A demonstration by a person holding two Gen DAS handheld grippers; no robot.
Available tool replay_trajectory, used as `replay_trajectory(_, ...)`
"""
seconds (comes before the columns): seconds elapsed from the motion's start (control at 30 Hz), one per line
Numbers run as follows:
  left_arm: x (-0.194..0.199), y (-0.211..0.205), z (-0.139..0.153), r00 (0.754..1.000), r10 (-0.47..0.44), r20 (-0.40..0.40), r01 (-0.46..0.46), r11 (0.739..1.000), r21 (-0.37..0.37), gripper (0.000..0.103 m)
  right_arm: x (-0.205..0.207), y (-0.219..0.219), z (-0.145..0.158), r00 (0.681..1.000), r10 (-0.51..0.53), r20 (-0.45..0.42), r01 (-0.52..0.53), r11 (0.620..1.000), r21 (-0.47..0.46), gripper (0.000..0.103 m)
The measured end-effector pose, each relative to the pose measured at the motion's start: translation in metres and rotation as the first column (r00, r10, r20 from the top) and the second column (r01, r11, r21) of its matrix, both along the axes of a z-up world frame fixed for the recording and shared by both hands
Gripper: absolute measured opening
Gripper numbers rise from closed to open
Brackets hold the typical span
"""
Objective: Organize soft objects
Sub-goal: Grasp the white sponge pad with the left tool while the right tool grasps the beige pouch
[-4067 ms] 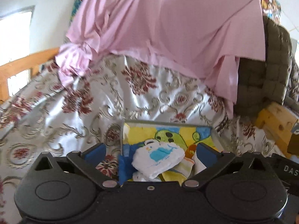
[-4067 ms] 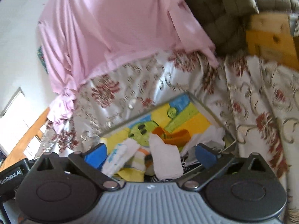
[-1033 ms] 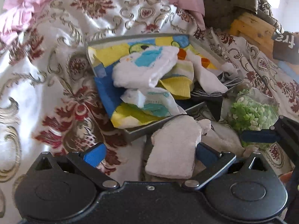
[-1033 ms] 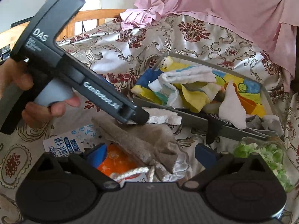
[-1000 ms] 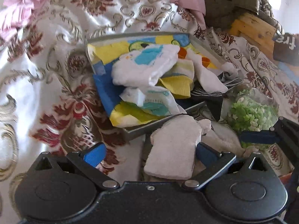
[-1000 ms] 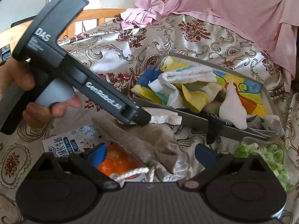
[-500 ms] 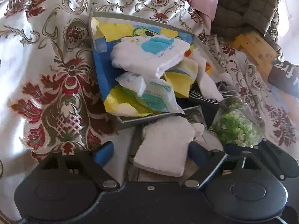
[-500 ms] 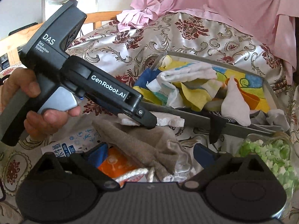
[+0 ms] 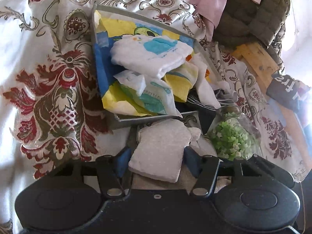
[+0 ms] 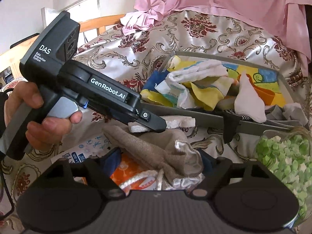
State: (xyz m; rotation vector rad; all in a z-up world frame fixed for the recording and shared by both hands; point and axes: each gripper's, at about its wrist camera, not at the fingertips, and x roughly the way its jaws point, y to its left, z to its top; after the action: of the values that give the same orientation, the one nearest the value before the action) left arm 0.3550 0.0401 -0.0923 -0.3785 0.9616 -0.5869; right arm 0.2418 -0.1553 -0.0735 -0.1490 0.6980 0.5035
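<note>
A pale grey folded cloth (image 9: 159, 152) is seen between the blue pads of the left gripper (image 9: 156, 160), just in front of the near wall of a grey tray (image 9: 148, 120). The pads are drawn in close to both sides of the cloth; whether they actually press it cannot be told. From the right wrist view the same cloth (image 10: 175, 122) is seen as a thin white slab beneath the tip of the left gripper (image 10: 156, 125), which is held in a bare hand (image 10: 35, 113).

A brown towel (image 10: 156, 152) is draped between the fingers of the right gripper (image 10: 159, 162), over an orange packet (image 10: 128, 167) and a white cord (image 10: 136, 181). The jaws are set wide around the bundle; a firm grasp cannot be confirmed.

The tray is filled with a loose heap: a white cloth with a blue print (image 9: 152, 54), yellow fabric (image 9: 181, 85) and striped dark cloth (image 9: 202, 102), some of it spilling over the near wall. A clear bag of green pieces (image 9: 232, 138) lies just beside the tray's right corner, near the grey cloth. A printed leaflet (image 10: 78, 152) lies to the left of the towel.

Everything rests on a shiny cream bedspread with red floral medallions (image 9: 54, 89). A pink sheet (image 10: 214, 5) is draped behind, with a wooden rail (image 10: 93, 24) and a window at the left.
</note>
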Motion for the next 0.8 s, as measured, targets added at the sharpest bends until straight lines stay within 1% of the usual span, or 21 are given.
replay_trajectory(0.07, 0.000, 0.000, -0.001, 1.000, 0.003, -0.007, -0.003, 1.000, -0.003, 0.063, 0.000, 0.000, 0.000, 1.000, -0.002, 0.000, 0.002, 1.000, 0.004, 0.084)
replay_trajectory(0.17, 0.000, -0.001, -0.002, 1.000, 0.001, -0.009, -0.001, 1.000, 0.003, 0.070, 0.000, 0.001, 0.000, 1.000, -0.005, -0.001, 0.005, 1.000, 0.010, 0.083)
replay_trajectory(0.33, -0.001, -0.003, -0.001, 1.000, 0.002, 0.010, -0.002, 1.000, 0.016, 0.069, -0.001, 0.001, 0.000, 1.000, -0.006, 0.000, 0.006, 1.000, 0.012, 0.078)
replay_trajectory(0.37, -0.001, -0.004, -0.001, 1.000, 0.001, 0.019, -0.001, 1.000, 0.022, 0.065, -0.001, 0.001, 0.001, 1.000, -0.006, 0.002, 0.006, 1.000, 0.012, 0.077)
replay_trajectory(0.47, -0.004, -0.005, 0.002, 0.999, -0.003, 0.049, 0.001, 0.999, 0.039, 0.063, -0.001, 0.002, 0.001, 1.000, -0.008, 0.001, 0.008, 1.000, 0.018, 0.072)
replay_trajectory(0.57, -0.007, -0.006, 0.004, 0.997, 0.005, 0.078, -0.010, 0.998, 0.055, 0.063, -0.001, 0.000, 0.002, 1.000, -0.011, 0.000, 0.011, 1.000, 0.029, 0.065)
replay_trajectory(0.67, -0.015, -0.006, 0.010, 0.992, 0.022, 0.121, -0.033, 0.996, 0.088, 0.063, -0.002, 0.001, 0.002, 1.000, -0.008, 0.003, 0.008, 1.000, 0.029, 0.058)
replay_trajectory(0.73, -0.022, -0.006, 0.017, 0.987, 0.037, 0.155, -0.055, 0.992, 0.111, 0.062, -0.003, 0.001, 0.002, 1.000, -0.005, 0.003, 0.005, 1.000, 0.027, 0.051)
replay_trajectory(0.8, -0.030, -0.006, 0.024, 0.980, 0.049, 0.191, -0.075, 0.988, 0.132, 0.062, -0.004, 0.001, 0.004, 1.000, -0.004, 0.009, 0.004, 1.000, 0.020, 0.048)
